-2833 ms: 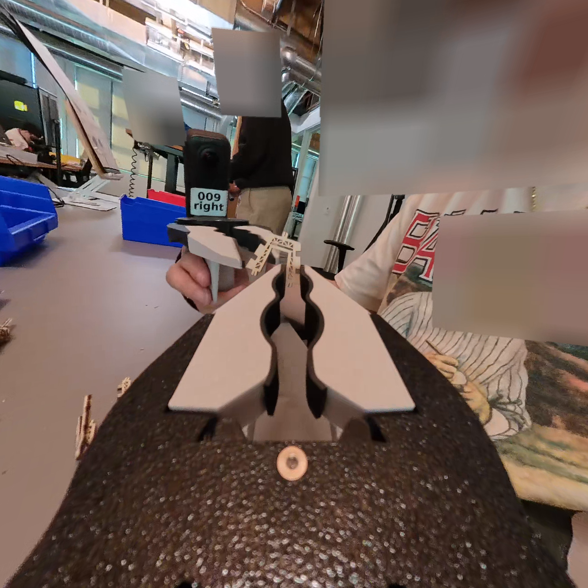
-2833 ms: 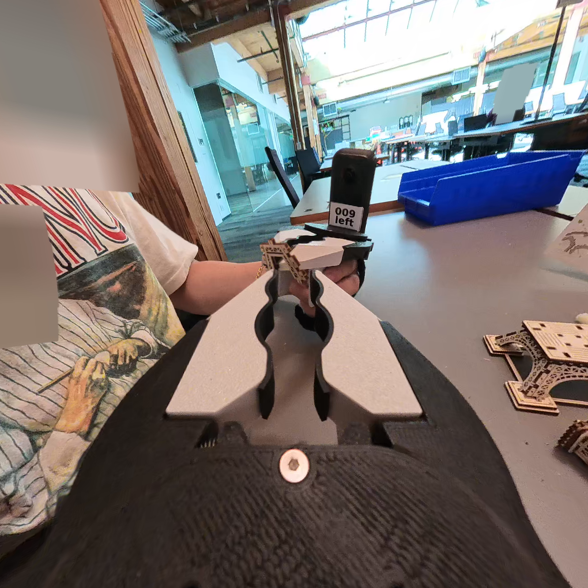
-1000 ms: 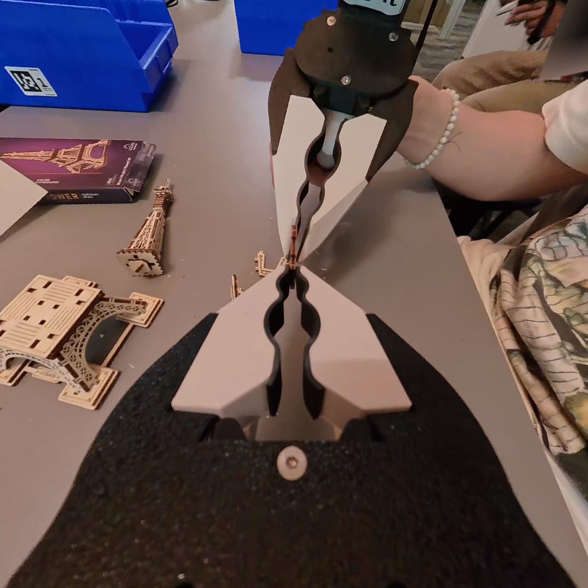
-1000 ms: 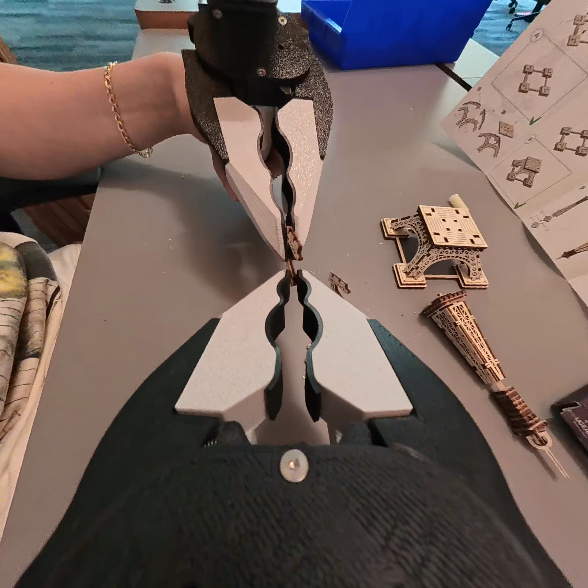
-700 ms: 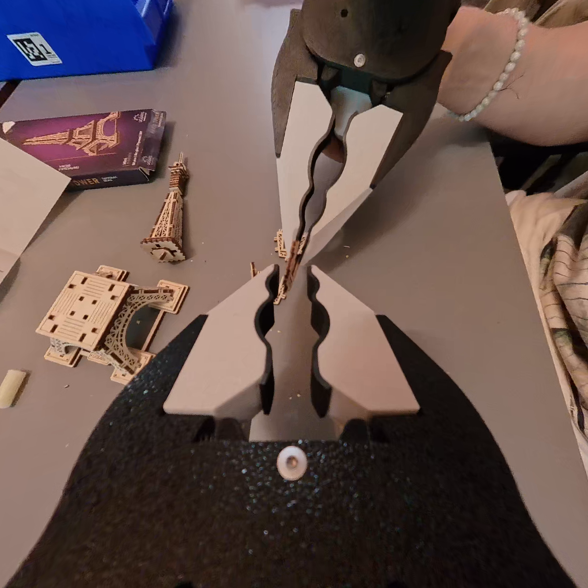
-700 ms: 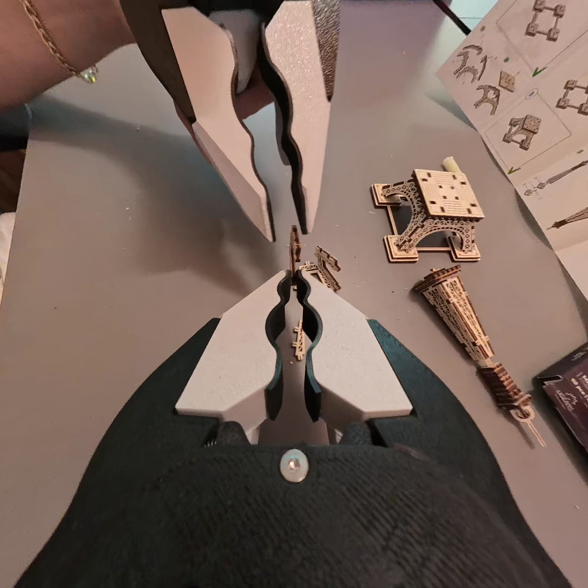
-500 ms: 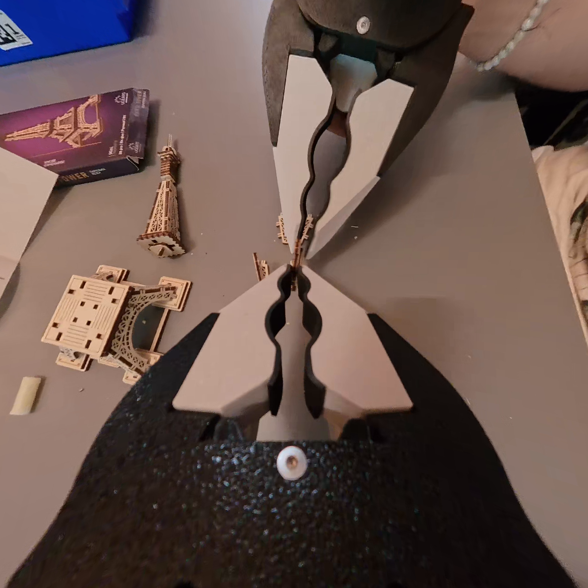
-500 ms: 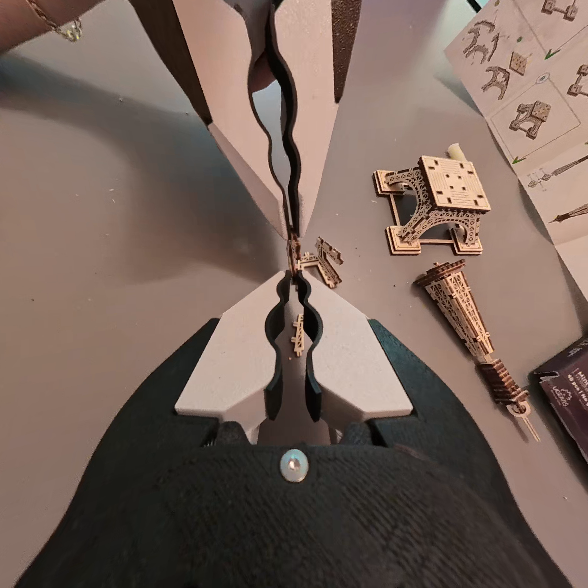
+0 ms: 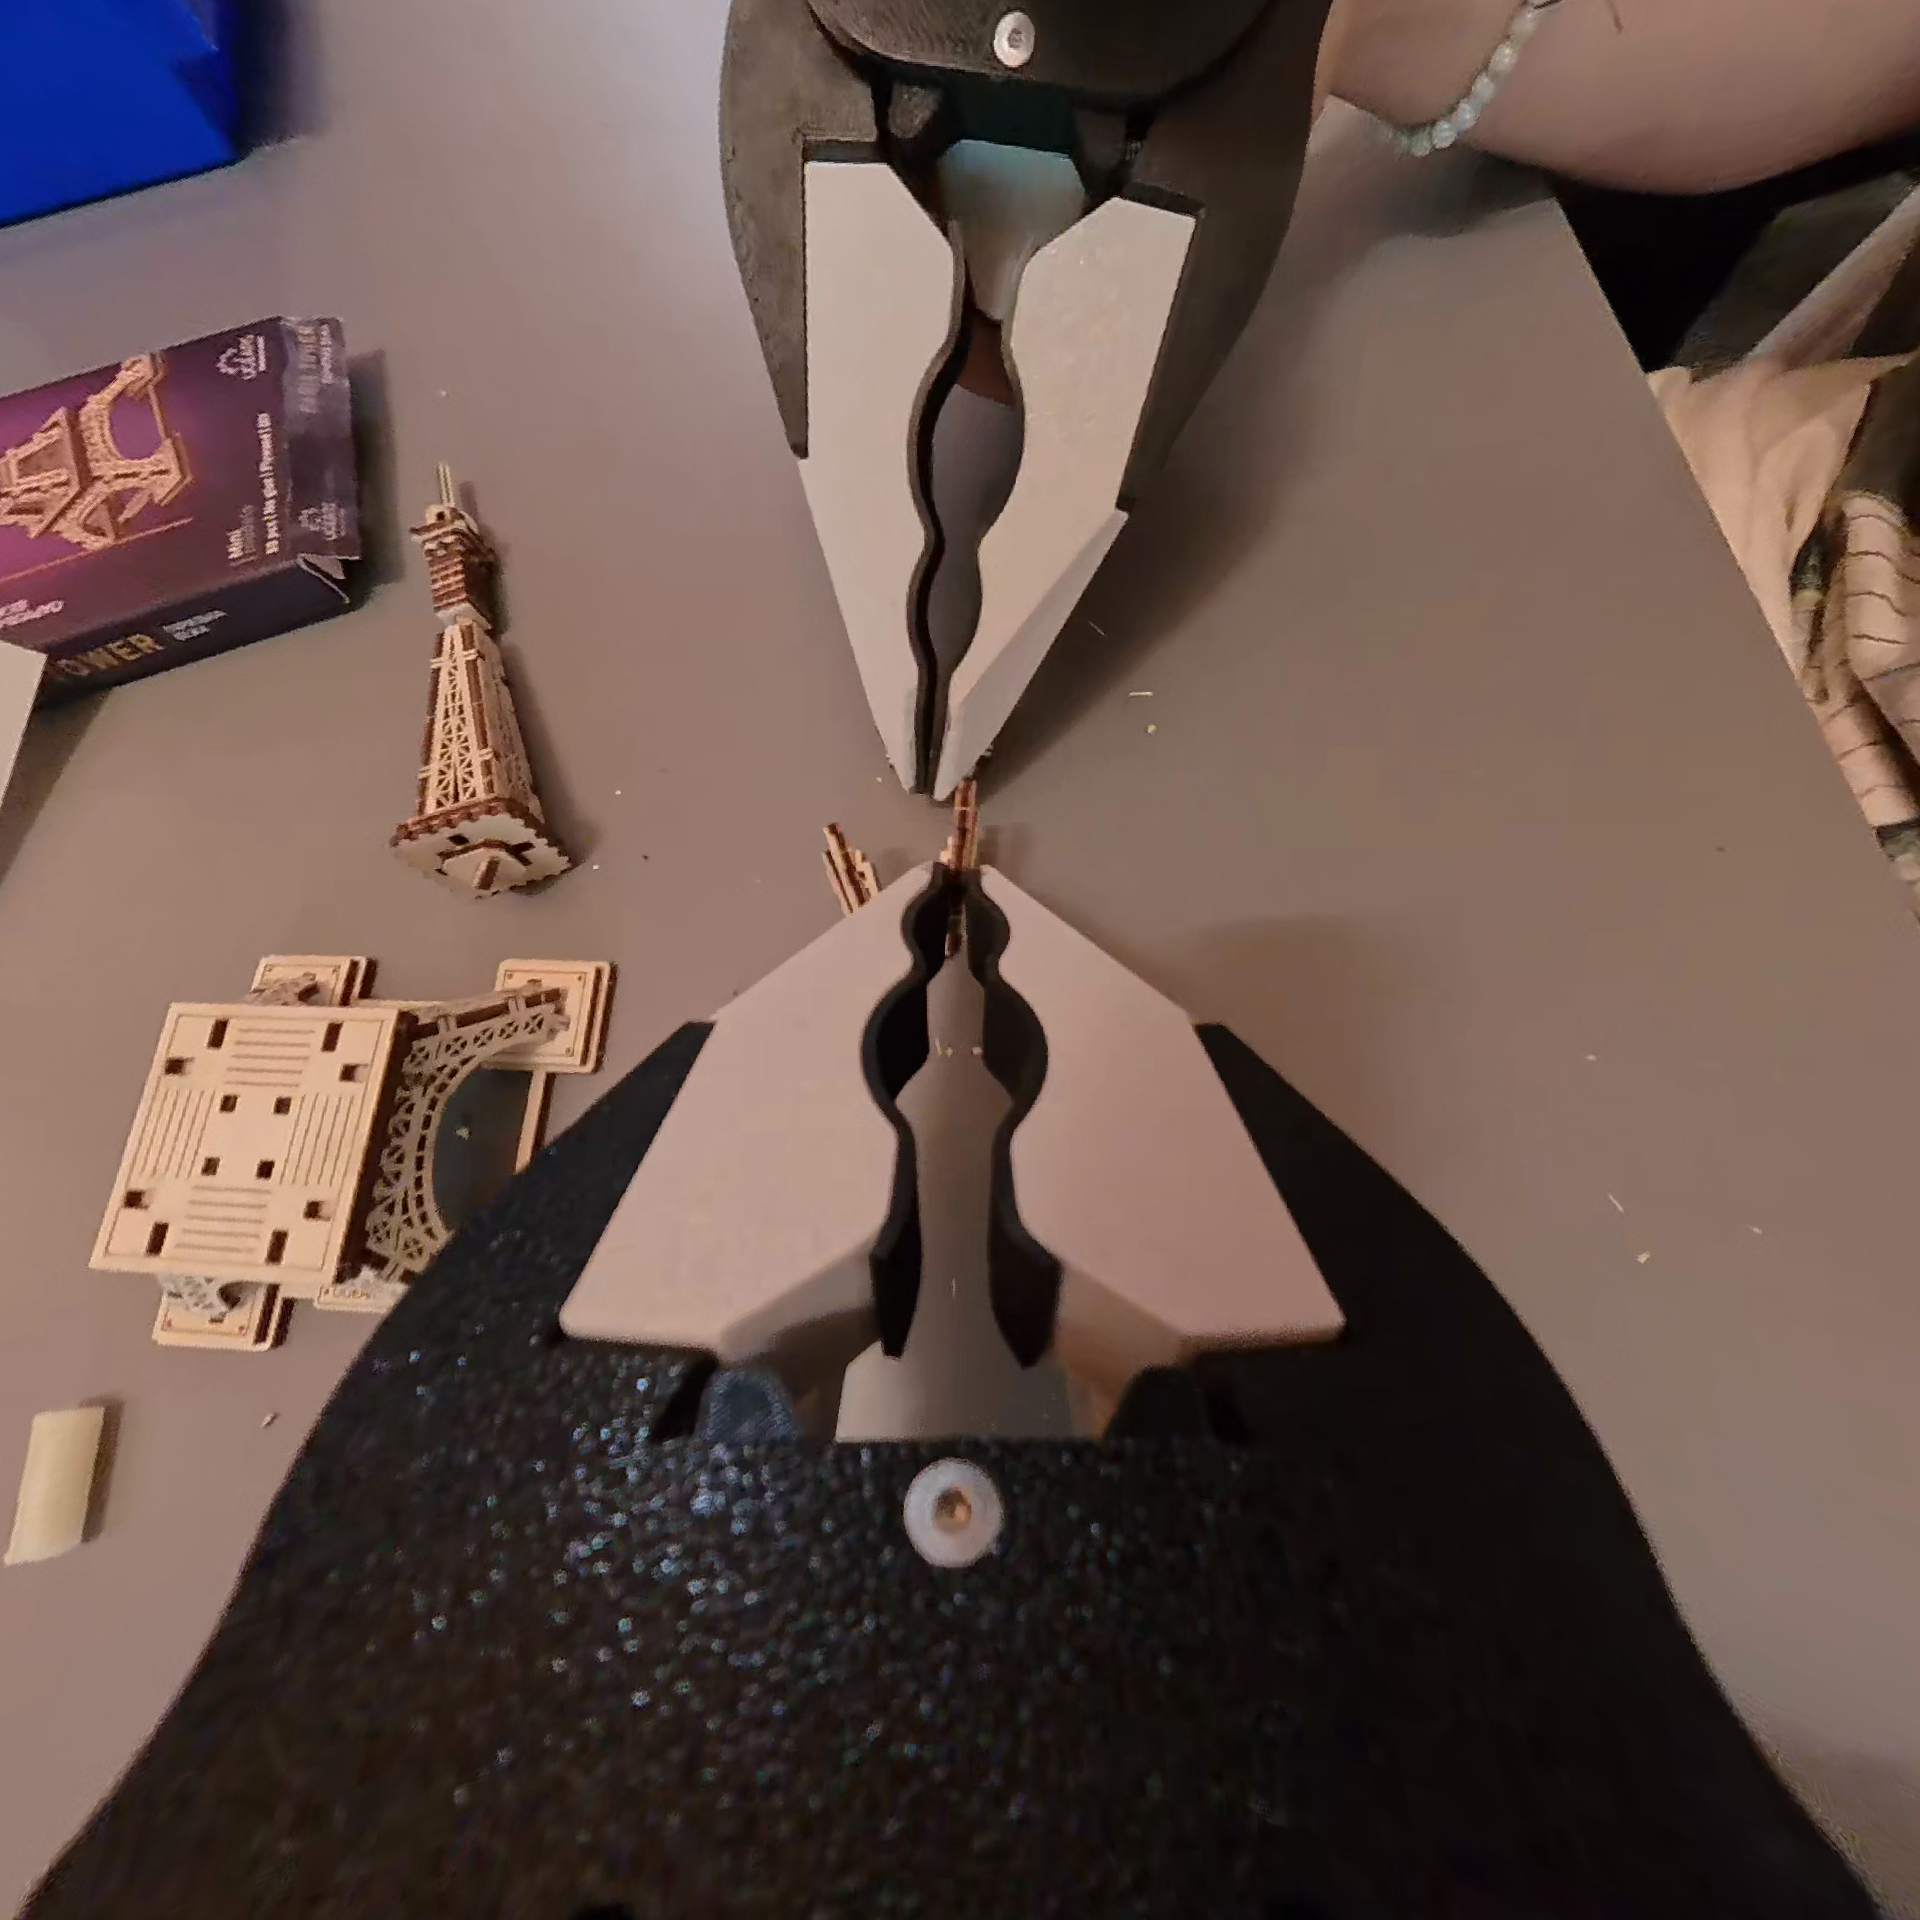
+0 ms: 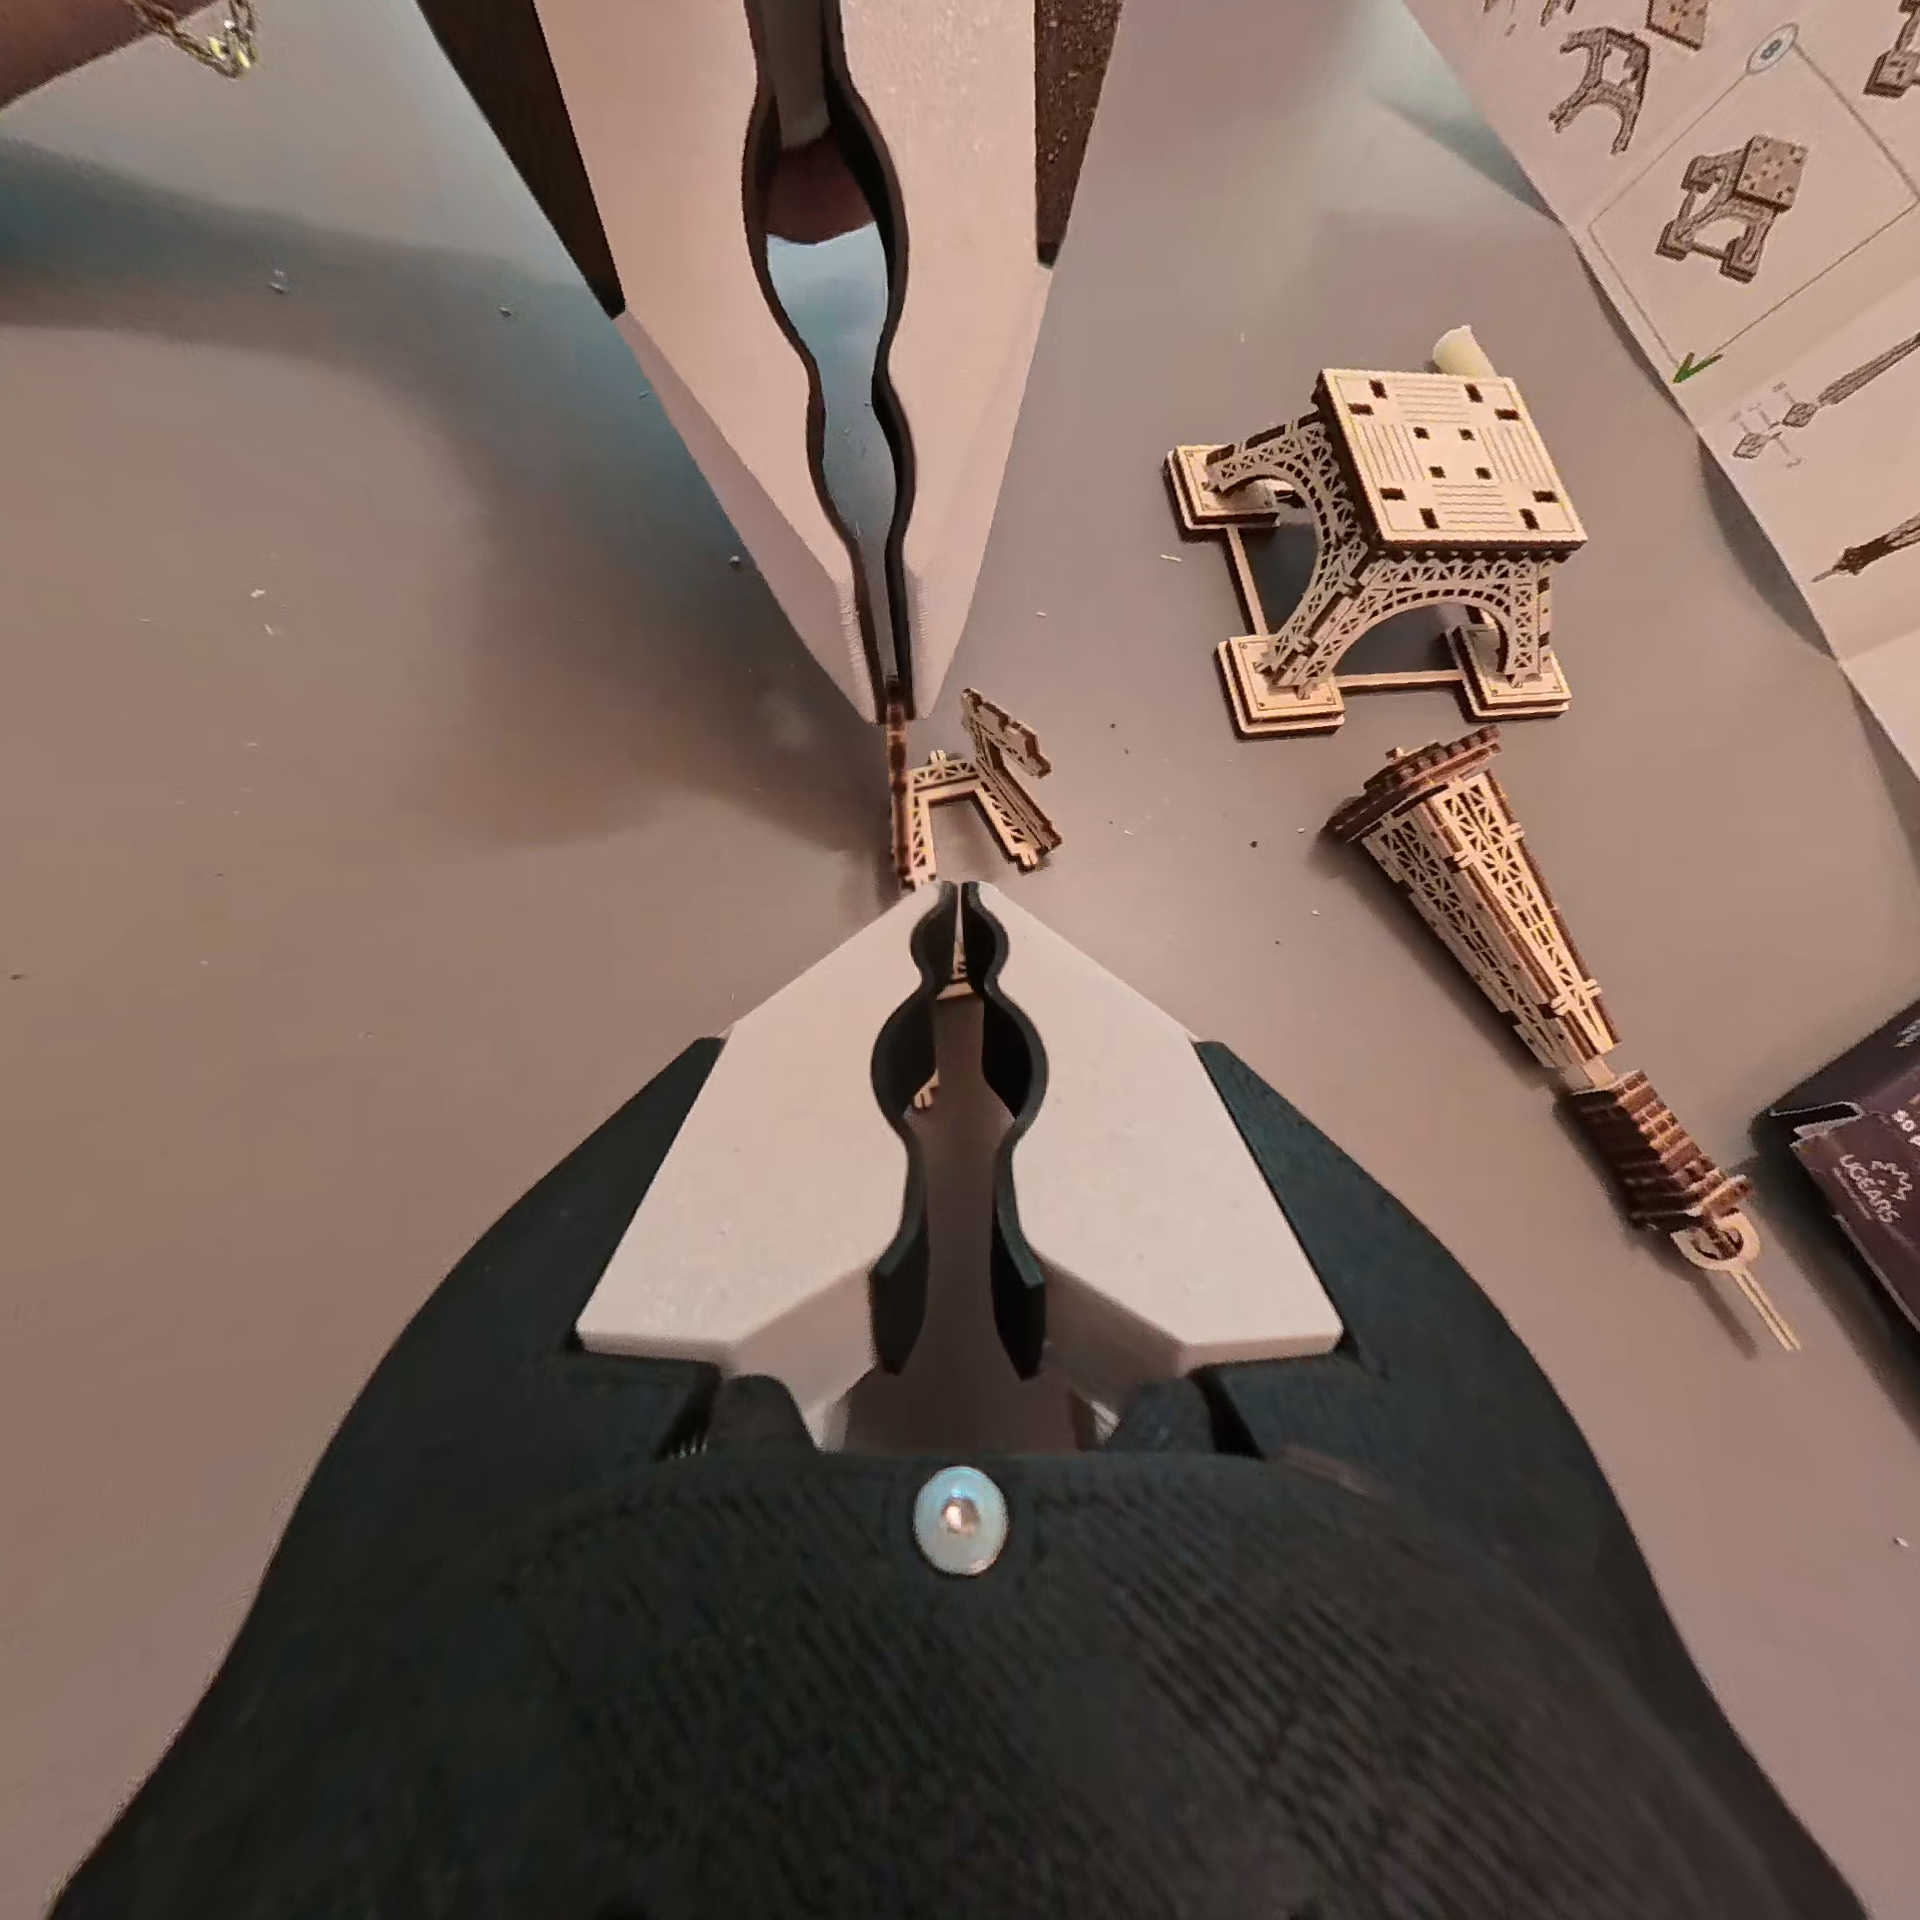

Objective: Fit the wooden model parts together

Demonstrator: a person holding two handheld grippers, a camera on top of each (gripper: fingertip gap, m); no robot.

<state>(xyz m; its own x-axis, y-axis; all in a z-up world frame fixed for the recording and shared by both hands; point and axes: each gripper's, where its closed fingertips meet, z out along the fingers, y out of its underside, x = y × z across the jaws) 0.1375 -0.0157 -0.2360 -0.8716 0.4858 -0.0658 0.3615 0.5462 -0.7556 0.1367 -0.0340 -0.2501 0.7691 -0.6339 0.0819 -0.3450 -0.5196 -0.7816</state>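
My left gripper (image 9: 951, 883) and right gripper (image 10: 958, 896) point at each other tip to tip, low over the grey table. The left is shut on a small wooden arch part (image 10: 940, 805), seen edge-on in its own view (image 9: 964, 836). The right is shut on a thin wooden part (image 10: 956, 940) that shows as a pale sliver between its tips. The right gripper (image 9: 932, 784) shows from the left wrist, and the left gripper (image 10: 888, 707) from the right wrist. A built tower base (image 9: 249, 1132) and a spire (image 9: 468, 727) lie to the side.
The base (image 10: 1444, 488) and spire (image 10: 1475, 894) lie to the right in the right wrist view, with an instruction sheet (image 10: 1714, 156) and a dark box (image 10: 1860, 1174). A loose wooden part (image 9: 847, 868), a cream stub (image 9: 57, 1465) and a blue bin (image 9: 104, 94) are nearby. Less than 4 cm separates the two grippers' tips. My right tips are roughly 10 cm from the spire (image 9: 468, 727). My right wrist view (image 10: 1501, 888) looks at it from another angle.
Both grippers came down from mid-air to just over the table. The left gripper opened briefly, then shut again on the arch part. The views have closed in on the tips.
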